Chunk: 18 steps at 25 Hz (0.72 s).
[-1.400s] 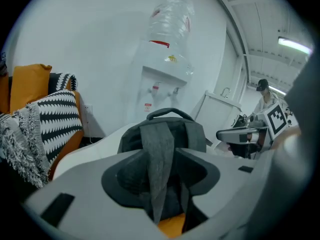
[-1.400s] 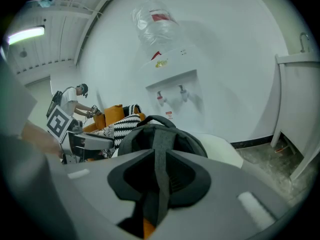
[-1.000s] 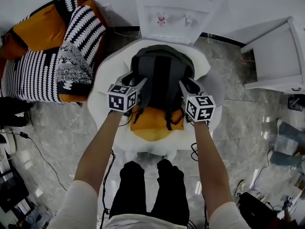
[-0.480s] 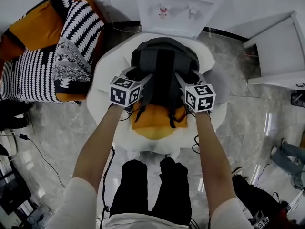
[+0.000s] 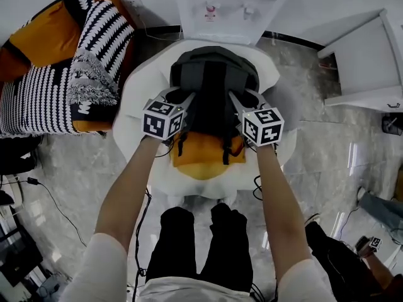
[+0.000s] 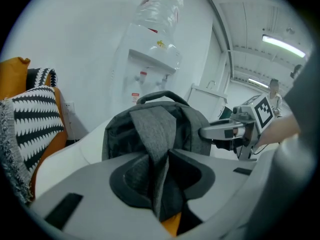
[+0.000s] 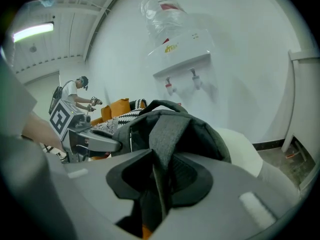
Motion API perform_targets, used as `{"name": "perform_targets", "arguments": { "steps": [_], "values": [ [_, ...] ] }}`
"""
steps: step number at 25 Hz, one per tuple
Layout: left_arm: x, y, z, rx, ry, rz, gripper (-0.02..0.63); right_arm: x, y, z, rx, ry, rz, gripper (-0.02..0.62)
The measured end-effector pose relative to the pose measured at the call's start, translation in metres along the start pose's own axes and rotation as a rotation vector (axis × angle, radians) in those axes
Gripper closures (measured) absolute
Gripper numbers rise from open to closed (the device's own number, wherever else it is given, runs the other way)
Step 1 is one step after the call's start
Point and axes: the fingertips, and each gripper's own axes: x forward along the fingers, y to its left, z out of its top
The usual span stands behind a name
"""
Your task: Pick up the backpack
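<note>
Left gripper (image 6: 160, 181) and right gripper (image 7: 159, 184), jaws just having been closing, are each clamping a grey shoulder strap (image 6: 150, 129) (image 7: 167, 129). White chair (image 5: 135, 106) is carrying the backpack (image 5: 214, 83) upright at its rear edge (water dispenser (image 5: 230, 11) behind), orange cushion (image 5: 201, 159) lying in front.

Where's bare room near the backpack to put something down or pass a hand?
Free: white seat rim between backpack and striped sofa; floor toward the white cabinet. Crowded: front, where left gripper and right gripper have just closed on the straps; water dispenser behind.
</note>
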Motion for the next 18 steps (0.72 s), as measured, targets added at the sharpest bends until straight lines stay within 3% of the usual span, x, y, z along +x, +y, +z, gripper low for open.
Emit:
{"name": "perform_targets", "arguments": {
  "steps": [18],
  "values": [
    [-0.049, -0.024, 0.005, -0.06, 0.042, 0.004, 0.523, -0.045, 0.035, 0.011, 0.045, 0.057, 0.046, 0.526]
  ]
}}
